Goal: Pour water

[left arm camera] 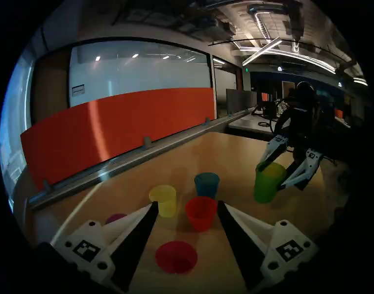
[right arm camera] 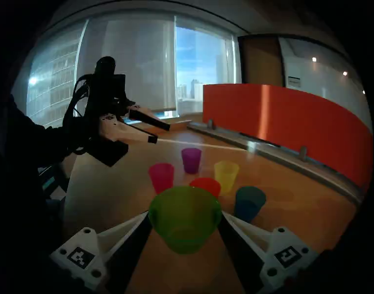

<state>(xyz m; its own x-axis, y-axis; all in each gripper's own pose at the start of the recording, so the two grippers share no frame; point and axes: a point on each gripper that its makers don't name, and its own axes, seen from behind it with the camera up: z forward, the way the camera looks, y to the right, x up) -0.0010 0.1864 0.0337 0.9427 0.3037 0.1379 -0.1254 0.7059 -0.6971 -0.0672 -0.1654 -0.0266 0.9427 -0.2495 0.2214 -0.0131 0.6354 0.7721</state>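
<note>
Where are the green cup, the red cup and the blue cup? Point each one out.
green cup (right arm camera: 184, 237), right gripper view, front wall.
red cup (left arm camera: 201, 220), left gripper view, front wall.
blue cup (right arm camera: 248, 208), right gripper view, side wall.

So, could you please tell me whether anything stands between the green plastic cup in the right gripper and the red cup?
Nothing visible does. In the left gripper view, bare wooden table lies between the translucent green plastic cup and the red plastic cup; the blue plastic cup stands just beside that path.
</note>
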